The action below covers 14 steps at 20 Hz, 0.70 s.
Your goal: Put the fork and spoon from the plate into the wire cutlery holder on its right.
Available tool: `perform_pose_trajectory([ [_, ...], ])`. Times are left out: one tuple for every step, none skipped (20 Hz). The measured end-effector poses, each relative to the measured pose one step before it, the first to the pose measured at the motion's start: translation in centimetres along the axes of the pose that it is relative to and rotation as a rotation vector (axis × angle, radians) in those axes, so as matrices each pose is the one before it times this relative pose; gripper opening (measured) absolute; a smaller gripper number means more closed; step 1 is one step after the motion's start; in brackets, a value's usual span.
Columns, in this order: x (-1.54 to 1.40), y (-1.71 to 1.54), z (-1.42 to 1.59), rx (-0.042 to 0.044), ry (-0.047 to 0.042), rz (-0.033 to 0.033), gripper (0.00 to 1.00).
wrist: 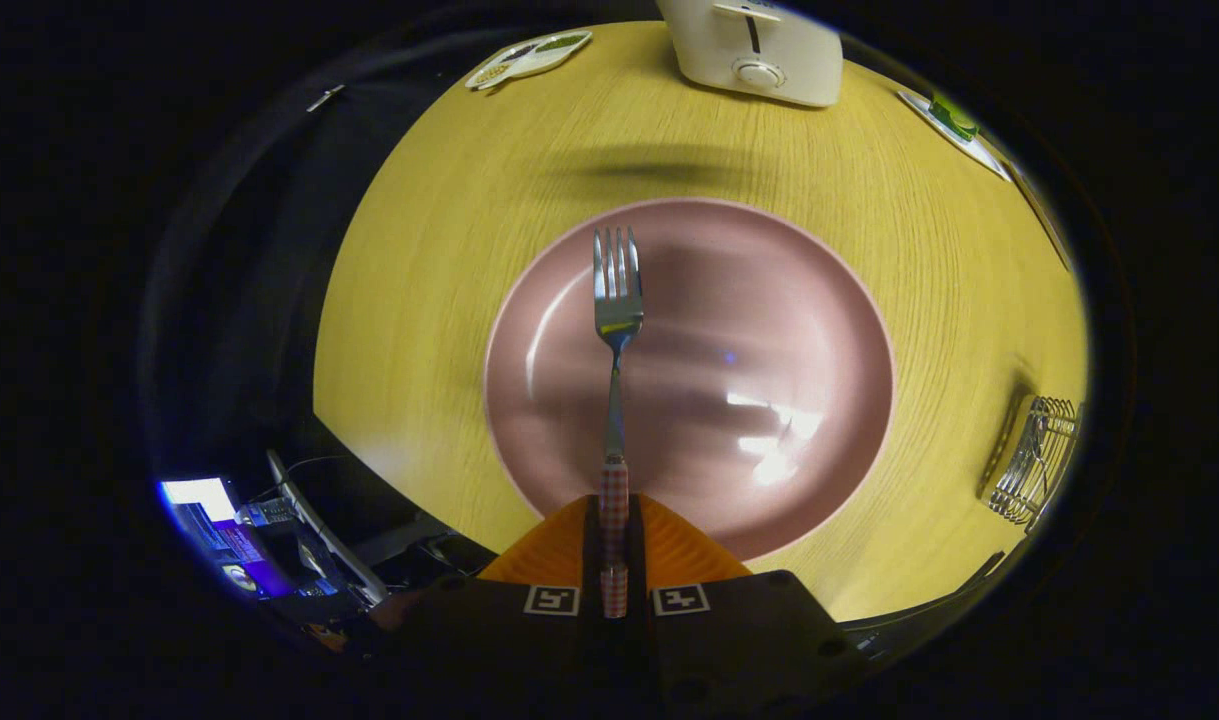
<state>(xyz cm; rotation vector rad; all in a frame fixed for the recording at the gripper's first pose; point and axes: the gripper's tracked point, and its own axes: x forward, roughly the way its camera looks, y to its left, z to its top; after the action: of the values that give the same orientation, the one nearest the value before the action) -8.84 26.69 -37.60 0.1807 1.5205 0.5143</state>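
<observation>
Gripper (614,540): both orange fingers (559,555) closed on the checked handle of the fork (616,330).
Fork: tines pointing ahead of the fingers, over the pink plate (819,300).
Plate: on the round wooden table (449,250).
Wire cutlery holder (1034,460): right of the plate, well apart.
Toaster (754,50): white, beyond the plate.

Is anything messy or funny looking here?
Nothing looks spilled or broken. The gripper is shut on the fork by its checked handle, tines pointing out over the pink plate. The wire cutlery holder looks tipped over, but that could be the fisheye lens bending it.
</observation>
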Motion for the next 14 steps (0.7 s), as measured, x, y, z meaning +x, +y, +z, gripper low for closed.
perform_pose_trajectory([
  [-1.357,-0.264,-0.118,-0.00582,-0.00903,0.01167,0.12],
  [-1.932,-0.508,-0.249,-0.00873,-0.00788,0.00661,0.12],
  [-1.745,-0.664,-0.410,-0.00885,-0.00442,-0.00050,0.12],
  [-1.713,-0.639,-0.327,-0.00883,-0.00654,-0.00438,0.12],
  [-1.615,-0.881,-0.337,-0.00813,-0.00310,-0.00730,0.12],
  [-1.659,-1.029,-0.557,-0.00912,0.00083,-0.00961,0.12],
  [-1.623,-1.173,-0.499,-0.00819,0.00266,-0.00993,0.12],
  [-1.408,-1.016,-0.520,-0.00246,0.00375,-0.00709,0.12],
  [-1.306,-1.047,-0.483,0.00277,0.00419,-0.00253,0.12],
  [-1.236,-0.888,-0.592,0.00482,0.00820,0.00077,0.12],
  [-1.154,-1.146,-0.562,0.00365,0.01104,-0.00583,0.12],
  [-1.003,-1.471,-0.530,0.00141,0.01289,-0.01402,0.12],
  [-1.005,-1.439,-0.711,0.00277,0.01622,-0.01735,0.12],
  [-1.064,-1.273,-0.772,0.00384,0.02136,-0.01490,0.12],
])
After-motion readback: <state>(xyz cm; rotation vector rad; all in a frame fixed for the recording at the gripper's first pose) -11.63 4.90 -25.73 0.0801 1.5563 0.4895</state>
